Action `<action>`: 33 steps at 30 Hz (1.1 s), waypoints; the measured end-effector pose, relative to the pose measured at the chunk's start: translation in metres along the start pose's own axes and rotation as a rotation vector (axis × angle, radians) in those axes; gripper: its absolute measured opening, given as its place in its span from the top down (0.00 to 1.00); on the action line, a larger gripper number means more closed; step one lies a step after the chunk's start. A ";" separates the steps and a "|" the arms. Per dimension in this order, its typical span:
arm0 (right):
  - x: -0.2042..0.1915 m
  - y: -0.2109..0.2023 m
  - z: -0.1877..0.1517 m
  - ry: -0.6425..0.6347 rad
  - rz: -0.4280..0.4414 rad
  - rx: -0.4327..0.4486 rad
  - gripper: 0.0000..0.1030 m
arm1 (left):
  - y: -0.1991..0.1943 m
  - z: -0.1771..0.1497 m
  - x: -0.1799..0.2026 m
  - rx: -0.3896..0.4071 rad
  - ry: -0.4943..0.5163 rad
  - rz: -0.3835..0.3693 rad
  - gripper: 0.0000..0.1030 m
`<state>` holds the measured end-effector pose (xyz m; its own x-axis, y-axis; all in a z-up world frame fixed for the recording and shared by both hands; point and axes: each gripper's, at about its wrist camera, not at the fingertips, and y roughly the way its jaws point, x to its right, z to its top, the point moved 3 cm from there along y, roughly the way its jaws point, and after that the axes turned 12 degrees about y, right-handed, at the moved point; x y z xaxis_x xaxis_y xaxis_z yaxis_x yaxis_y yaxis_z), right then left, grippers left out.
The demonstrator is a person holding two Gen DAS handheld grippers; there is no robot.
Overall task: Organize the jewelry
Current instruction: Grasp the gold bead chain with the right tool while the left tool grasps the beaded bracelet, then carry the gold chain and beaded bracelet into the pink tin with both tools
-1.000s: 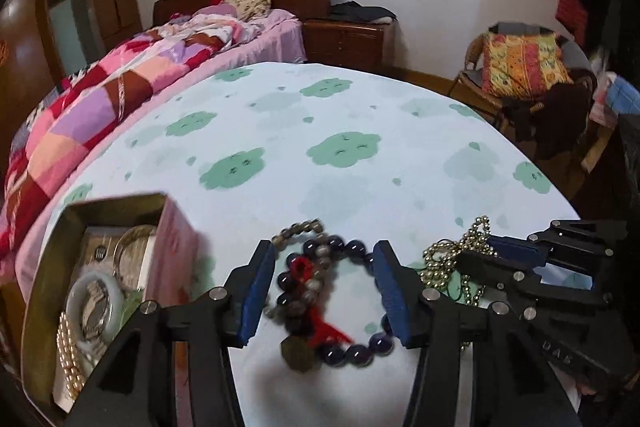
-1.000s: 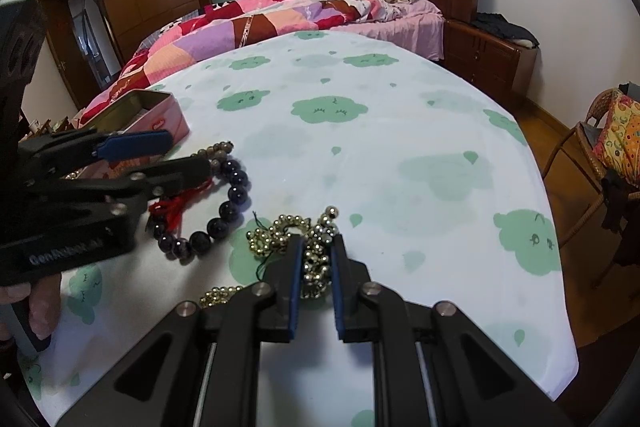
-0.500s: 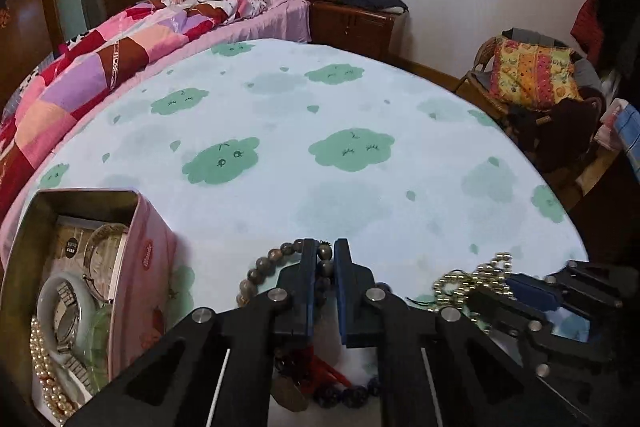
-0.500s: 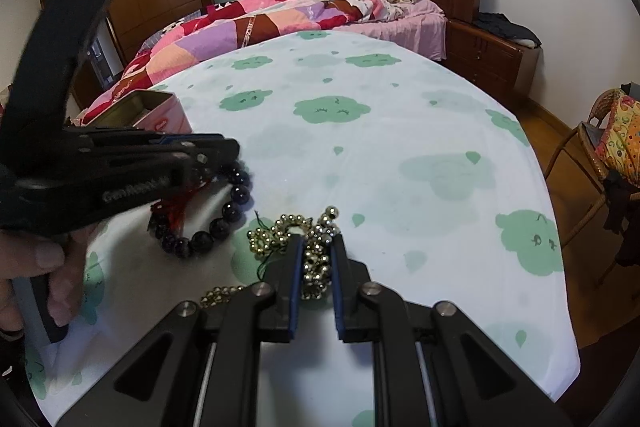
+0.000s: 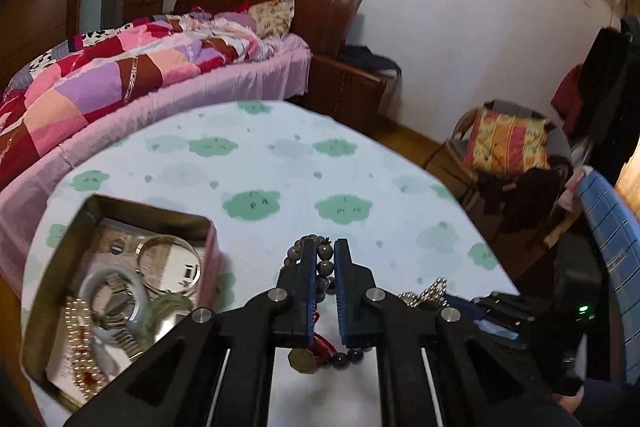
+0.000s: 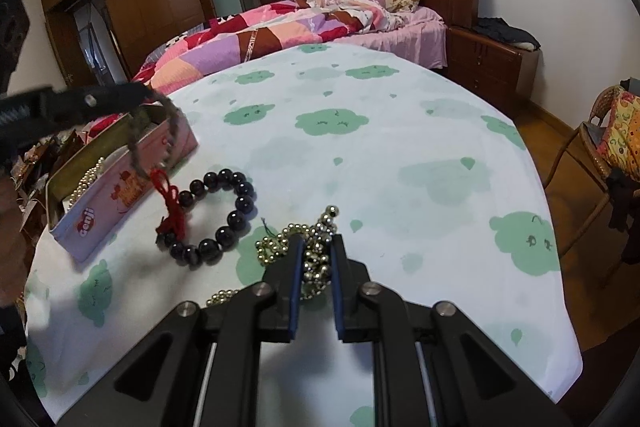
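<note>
While the left gripper sits at lower centre of its own view, its blue-padded jaws are pinched together on a bracelet of small brownish beads, a loop of which shows above the tips. Below the jaws hang a red tassel and a dull gold coin-like charm, with a few dark beads just to the right. In the right wrist view the same gripper enters from the upper left, blurred, and the brownish bracelet dangles from it in front of the tin, clear of the cloth; its red tassel reaches down to the bracelet of large dark beads, which lies flat on the cloth left of centre.

An open pink tin stands at the lower left of the left wrist view, holding bangles, a pale ring-shaped bangle and a string of pearls.

At lower centre of its view the right gripper is clamped on a heap of gold bead chain that rests on the white tablecloth with green clouds. More of the chain trails out to the left of the jaws. That chain lies just right of the dark bracelet, near but apart from it.
</note>
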<state>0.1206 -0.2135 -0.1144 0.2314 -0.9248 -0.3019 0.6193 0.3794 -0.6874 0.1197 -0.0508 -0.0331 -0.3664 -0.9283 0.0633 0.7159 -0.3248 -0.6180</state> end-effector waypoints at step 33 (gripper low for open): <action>-0.070 -0.062 0.067 -0.054 0.199 0.113 0.87 | -0.072 0.005 -0.031 0.140 -0.026 0.067 0.93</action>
<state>0.1159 -0.1747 -0.0064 0.3948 -0.8336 -0.3864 0.6371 0.5514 -0.5385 0.0820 0.0004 0.0135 -0.3007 -0.9526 0.0470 0.8149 -0.2823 -0.5062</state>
